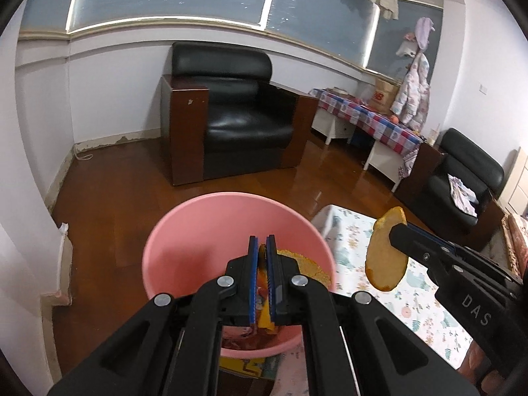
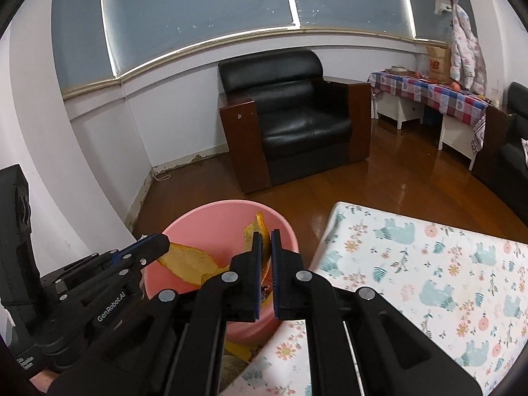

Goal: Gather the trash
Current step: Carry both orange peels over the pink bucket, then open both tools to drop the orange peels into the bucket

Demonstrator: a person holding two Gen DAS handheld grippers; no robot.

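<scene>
Left wrist view: the left claw (image 1: 261, 242) is clamped on a peel strip (image 1: 262, 254) directly above the pink basin (image 1: 184, 231), while the right claw (image 1: 396, 231), off to the right over the desk (image 1: 429, 313), pinches a long peel (image 1: 384, 257) hanging lengthwise, so it likely must travel leftward to the basin.

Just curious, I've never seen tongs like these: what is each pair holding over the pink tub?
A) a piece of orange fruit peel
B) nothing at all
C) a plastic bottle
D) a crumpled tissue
A: the right tongs pinch a piece of orange peel, and the left tongs clamp another peel piece above the pink tub.
</scene>
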